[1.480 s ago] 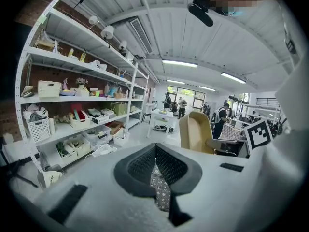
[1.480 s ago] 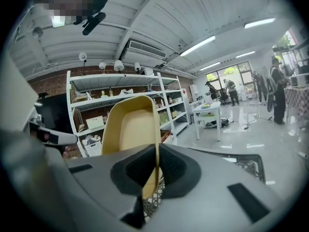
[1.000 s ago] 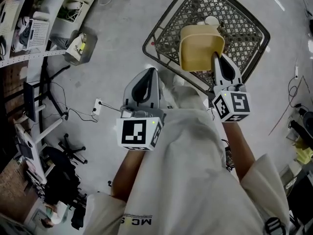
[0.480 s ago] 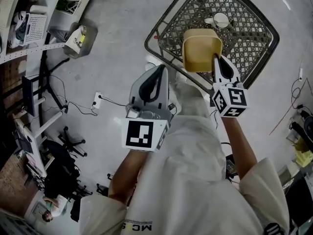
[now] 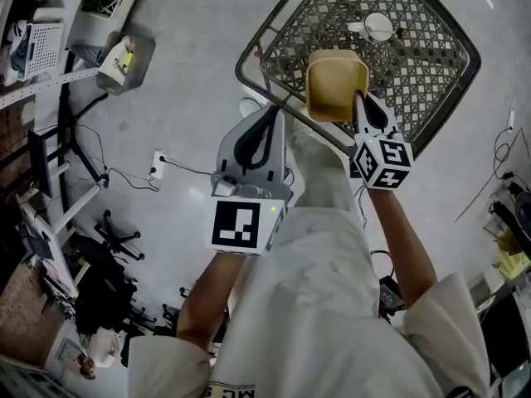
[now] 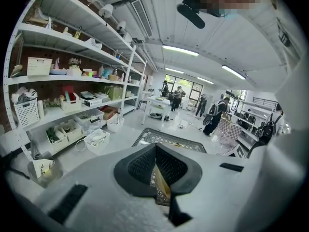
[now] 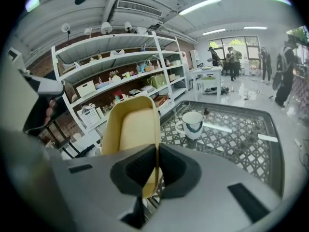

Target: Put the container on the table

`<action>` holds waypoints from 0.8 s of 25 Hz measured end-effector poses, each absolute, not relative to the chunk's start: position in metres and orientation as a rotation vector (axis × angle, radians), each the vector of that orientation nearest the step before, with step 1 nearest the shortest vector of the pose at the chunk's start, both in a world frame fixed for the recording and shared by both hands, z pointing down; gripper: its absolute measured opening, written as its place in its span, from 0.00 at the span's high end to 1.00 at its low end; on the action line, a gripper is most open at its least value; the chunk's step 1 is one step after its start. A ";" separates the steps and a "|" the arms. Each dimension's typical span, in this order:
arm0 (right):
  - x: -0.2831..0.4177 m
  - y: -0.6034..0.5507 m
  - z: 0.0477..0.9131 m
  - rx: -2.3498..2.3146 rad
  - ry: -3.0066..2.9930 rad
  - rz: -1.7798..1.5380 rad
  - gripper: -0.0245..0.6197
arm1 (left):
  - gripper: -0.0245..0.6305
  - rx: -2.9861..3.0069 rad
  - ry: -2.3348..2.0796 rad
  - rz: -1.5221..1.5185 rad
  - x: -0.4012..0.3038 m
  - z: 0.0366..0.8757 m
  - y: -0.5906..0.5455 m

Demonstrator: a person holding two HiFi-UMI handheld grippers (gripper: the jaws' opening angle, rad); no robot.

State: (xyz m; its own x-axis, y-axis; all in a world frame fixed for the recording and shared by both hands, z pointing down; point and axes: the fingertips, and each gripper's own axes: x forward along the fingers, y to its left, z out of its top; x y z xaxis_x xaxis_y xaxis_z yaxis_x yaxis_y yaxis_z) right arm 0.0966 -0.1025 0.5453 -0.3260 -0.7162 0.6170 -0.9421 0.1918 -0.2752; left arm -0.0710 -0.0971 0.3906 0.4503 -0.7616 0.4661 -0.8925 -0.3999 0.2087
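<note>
My right gripper [image 5: 358, 99] [image 7: 156, 162] is shut on the near wall of a tan rectangular container [image 5: 333, 84] [image 7: 130, 129]. It holds the container up over the near edge of a dark metal lattice table [image 5: 423, 52] [image 7: 241, 134]. The container's open side faces up and nothing shows inside it. My left gripper [image 5: 274, 116] [image 6: 155, 164] is shut with nothing between its jaws and hangs to the left of the container, over the floor beside the table's corner.
A white mug [image 5: 378, 27] [image 7: 192, 123] stands on the lattice table beyond the container. White shelving racks [image 6: 63, 81] with baskets and boxes line the left side. Cables and a power strip [image 5: 158, 166] lie on the grey floor. Several people stand far off [image 6: 217, 115].
Both grippers have moved a little forward, towards the table. The container is carried further over the table's edge, and more of the mug shows beyond it.
</note>
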 end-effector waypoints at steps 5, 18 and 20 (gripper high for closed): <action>0.100 -0.096 0.574 1.534 -2.069 0.945 0.92 | 0.93 2.253 -1.381 0.411 -0.068 0.402 -0.100; 0.102 -0.074 0.642 1.486 -1.947 1.119 0.92 | 0.93 2.211 -1.343 0.454 -0.059 0.428 -0.088; 0.101 -0.073 0.650 1.473 -1.936 1.127 0.92 | 0.93 2.213 -1.343 0.452 -0.058 0.428 -0.088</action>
State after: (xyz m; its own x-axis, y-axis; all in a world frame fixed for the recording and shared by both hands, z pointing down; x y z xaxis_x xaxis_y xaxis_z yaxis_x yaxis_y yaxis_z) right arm 0.1009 -0.0725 0.6500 -0.3237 -0.5653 0.7587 -0.9390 0.0932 -0.3311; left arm -0.0577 -0.0883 0.4283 0.4560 -0.7205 0.5225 -0.8897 -0.3822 0.2496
